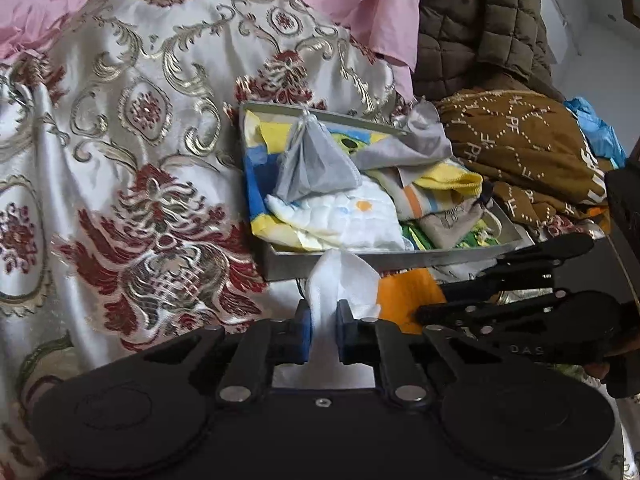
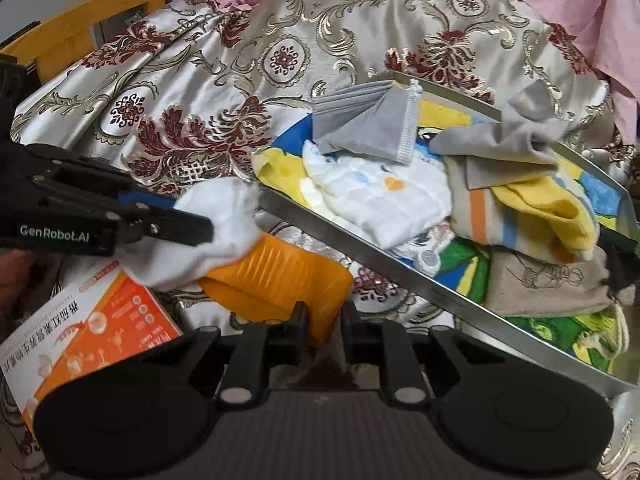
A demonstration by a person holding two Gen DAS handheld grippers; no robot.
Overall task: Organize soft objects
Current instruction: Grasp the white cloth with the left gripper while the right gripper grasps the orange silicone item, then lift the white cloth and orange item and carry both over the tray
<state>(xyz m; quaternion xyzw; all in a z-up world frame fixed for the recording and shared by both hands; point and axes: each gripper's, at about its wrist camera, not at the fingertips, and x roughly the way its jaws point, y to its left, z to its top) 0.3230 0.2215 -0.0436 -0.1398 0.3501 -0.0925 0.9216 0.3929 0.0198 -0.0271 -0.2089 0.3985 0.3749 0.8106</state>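
My left gripper [image 1: 324, 320] is shut on a white cloth [image 1: 340, 284] that bunches up between its blue pads. From the right wrist view the same left gripper [image 2: 202, 230] comes in from the left, holding that white cloth [image 2: 224, 232]. An orange cloth [image 2: 280, 276] lies right under and against the white one. My right gripper [image 2: 325, 320] is shut on the orange cloth's near corner; in the left wrist view its fingertips [image 1: 424, 312] pinch the orange cloth [image 1: 404, 296]. Behind them a metal tray [image 1: 380, 258] holds a grey pouch [image 1: 316, 168], a white quilted cloth [image 1: 352, 216] and a yellow striped cloth [image 1: 444, 188].
Everything sits on a silver and red brocade bedspread [image 1: 140, 120]. A brown patterned garment [image 1: 520, 148] and a quilted jacket [image 1: 480, 28] pile up at the right. A printed orange and white box [image 2: 80, 328] lies at lower left, and a yellow wooden frame [image 2: 100, 12] behind.
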